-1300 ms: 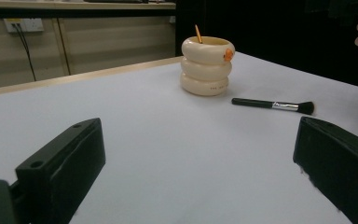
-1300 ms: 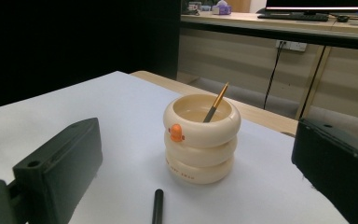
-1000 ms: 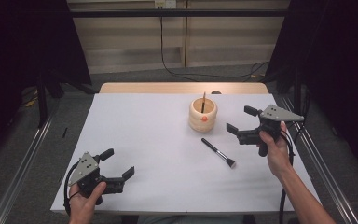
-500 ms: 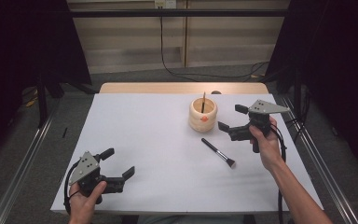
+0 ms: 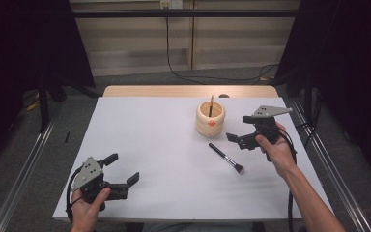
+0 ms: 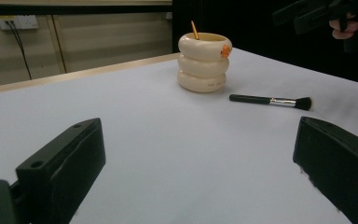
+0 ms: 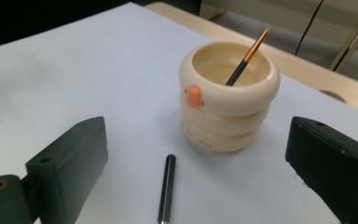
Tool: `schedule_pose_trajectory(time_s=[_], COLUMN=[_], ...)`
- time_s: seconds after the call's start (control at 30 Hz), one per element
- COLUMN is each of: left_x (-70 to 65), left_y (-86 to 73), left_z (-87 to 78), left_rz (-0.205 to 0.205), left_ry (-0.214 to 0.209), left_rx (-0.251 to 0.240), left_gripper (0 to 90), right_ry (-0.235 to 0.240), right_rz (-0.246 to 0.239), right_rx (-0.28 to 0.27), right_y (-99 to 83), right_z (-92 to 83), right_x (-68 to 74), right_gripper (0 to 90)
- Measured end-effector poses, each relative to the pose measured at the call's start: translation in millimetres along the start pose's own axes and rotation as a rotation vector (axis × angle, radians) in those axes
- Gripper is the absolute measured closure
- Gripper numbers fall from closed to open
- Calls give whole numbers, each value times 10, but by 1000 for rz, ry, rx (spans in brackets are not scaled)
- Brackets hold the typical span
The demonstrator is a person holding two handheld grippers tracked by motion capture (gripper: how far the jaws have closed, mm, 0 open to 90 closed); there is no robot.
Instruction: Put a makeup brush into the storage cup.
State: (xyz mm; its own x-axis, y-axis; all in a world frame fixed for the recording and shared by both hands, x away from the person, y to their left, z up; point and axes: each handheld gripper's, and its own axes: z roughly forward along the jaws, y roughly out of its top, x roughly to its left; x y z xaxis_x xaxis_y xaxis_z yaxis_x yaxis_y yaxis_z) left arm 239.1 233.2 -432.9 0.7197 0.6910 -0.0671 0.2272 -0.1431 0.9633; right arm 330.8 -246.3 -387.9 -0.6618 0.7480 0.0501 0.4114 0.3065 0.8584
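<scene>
Makeup brush [image 7: 166, 190] bristles cut off

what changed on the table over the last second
The right gripper moved left and toward the person, from the table's right edge to just above the handle end of the makeup brush. Its jaws have just been closing a little but stand open, with nothing between them; nothing was taken hold of. The left gripper, the brush, and the cream ringed holder with its stick stayed as they were.

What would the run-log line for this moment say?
right gripper: open, just closing slightly, above brush | left gripper: open, idle | cup: holds thin brush
</scene>
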Motion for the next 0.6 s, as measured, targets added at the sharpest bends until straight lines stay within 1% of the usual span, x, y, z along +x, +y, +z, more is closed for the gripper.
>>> schedule_pose_trajectory(time_s=[0.03,0.13,0.2,0.3,0.4,0.47,0.5,0.57,0.6], left_x=[2,0,-5,-13,-11,-8,-8,-18,-20], left_y=[-1,0,3,0,-1,-2,-1,5,5], left_z=[0,8,11,14,13,12,10,2,1], left_rz=[-2,3,6,13,11,9,10,11,12], left_ry=[0,-2,-1,-2,-3,-3,-3,-7,-7], left_rx=[1,3,4,6,7,7,6,-2,-2], left_gripper=[23,24,25,25,25,25,25,25,25], right_ry=[2,-14,-6,0,1,-11,-12,-13,-13], right_rz=[6,13,14,22,41,27,24,27,37], right_rx=[14,75,101,127,160,188,196,218,228], right_y=[-6,-28,-41,-45,-48,-51,-51,-47,-46], right_z=[7,46,75,104,143,160,164,177,187], right_x=[-9,-29,-40,-44,-46,-33,-29,-30,-37], right_gripper=[97,99,99,104,101,79,84,80,79])
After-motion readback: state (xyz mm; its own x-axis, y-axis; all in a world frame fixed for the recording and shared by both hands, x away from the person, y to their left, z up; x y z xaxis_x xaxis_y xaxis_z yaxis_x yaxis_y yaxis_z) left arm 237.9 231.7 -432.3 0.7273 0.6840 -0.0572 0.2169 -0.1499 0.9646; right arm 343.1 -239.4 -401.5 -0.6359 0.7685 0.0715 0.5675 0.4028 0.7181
